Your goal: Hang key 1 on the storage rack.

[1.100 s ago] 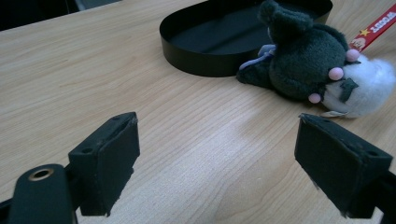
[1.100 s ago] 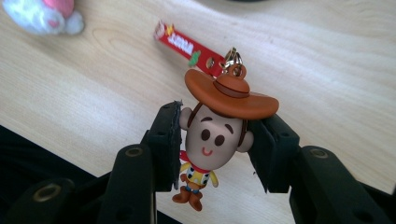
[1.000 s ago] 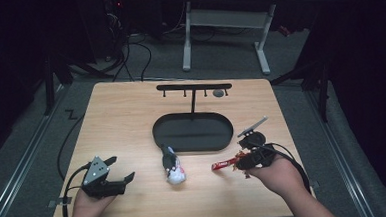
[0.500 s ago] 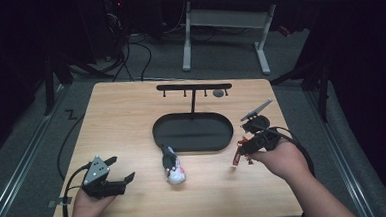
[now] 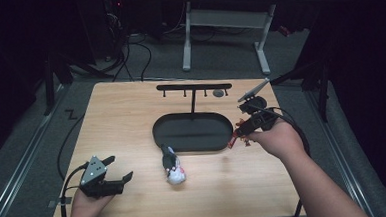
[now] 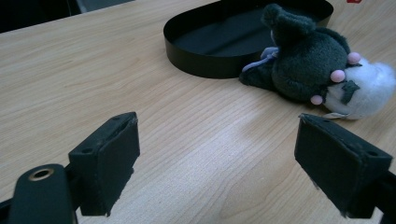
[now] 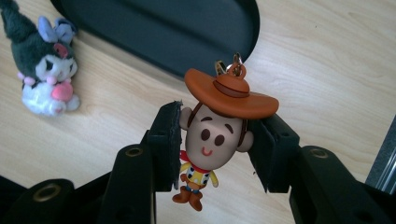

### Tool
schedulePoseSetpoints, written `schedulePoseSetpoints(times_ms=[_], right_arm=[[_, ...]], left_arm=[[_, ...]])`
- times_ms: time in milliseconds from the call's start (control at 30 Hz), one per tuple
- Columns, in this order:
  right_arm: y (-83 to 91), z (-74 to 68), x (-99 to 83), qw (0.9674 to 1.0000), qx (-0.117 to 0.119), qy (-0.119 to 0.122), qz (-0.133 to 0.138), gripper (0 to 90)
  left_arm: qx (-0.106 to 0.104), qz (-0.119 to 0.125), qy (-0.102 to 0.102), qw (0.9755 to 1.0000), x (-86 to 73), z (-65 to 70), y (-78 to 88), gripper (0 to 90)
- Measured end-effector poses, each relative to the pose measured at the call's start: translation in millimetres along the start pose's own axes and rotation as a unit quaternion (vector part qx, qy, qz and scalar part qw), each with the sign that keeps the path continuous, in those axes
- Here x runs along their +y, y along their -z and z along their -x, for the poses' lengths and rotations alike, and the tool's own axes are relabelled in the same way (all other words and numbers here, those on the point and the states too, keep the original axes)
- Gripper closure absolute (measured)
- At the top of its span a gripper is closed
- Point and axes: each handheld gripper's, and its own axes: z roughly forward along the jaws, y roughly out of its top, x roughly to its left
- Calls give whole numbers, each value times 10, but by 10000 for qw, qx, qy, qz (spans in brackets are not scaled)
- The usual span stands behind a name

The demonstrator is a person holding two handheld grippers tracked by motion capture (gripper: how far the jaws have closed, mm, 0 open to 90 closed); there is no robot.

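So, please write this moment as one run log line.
right gripper: shut on cowboy keychain | left gripper: open | plush toy: beside tray

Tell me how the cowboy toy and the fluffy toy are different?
The cowboy figure looks hard and smooth; the plush toy is fuzzy. The cowboy figure is pinched in the right gripper above the table; the plush toy lies on the table. Both are small, beside the black tray.

right tongs [image 5: 238, 134] | lifted cowboy keychain [image 7: 218, 127] | now beside tray [image 5: 162, 135]
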Motion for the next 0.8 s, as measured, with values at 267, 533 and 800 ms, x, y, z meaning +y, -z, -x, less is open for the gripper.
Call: schedulePoseSetpoints(times_ms=[267,533,800], right_arm=[[-12,42,219,10000,-31,0,41,566],[-50,93,429,9999,-47,-27,106,566],[-145,130,562,9999,4,-84,126,566]], left_arm=[[13,-6,7,10000,-7,-7,10,146],[25,-32,-7,10000,-16,-5,12,146],[20,-41,10,10000,-23,-12,21,145]])
